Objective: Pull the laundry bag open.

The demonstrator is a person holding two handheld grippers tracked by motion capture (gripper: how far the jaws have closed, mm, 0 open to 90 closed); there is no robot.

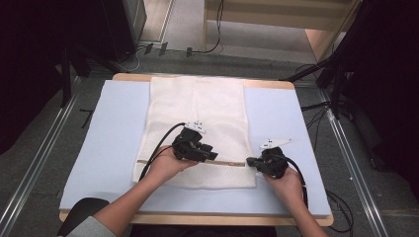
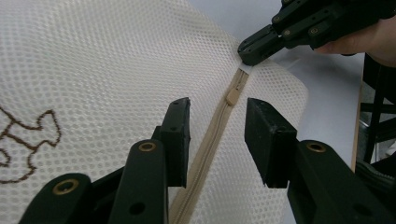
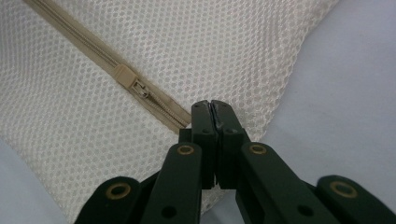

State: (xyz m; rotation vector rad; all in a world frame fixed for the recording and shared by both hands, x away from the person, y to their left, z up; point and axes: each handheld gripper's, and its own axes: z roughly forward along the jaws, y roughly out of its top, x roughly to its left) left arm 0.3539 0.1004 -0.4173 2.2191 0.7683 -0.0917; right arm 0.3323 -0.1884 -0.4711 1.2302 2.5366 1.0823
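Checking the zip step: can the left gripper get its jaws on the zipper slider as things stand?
Probably yes. The left gripper has open jaws straddling the zipper, and the slider lies just ahead with nothing over it. The right gripper is shut on the mesh bag at the zipper's end, clear of the slider.

Grey carpet floor (image 1: pixel 44 143) with metal rails (image 1: pixel 346 148), cables (image 1: pixel 316 111), dark stands (image 1: pixel 74 54); pale blue mat (image 1: pixel 99 148) over wooden table (image 1: pixel 197 218).
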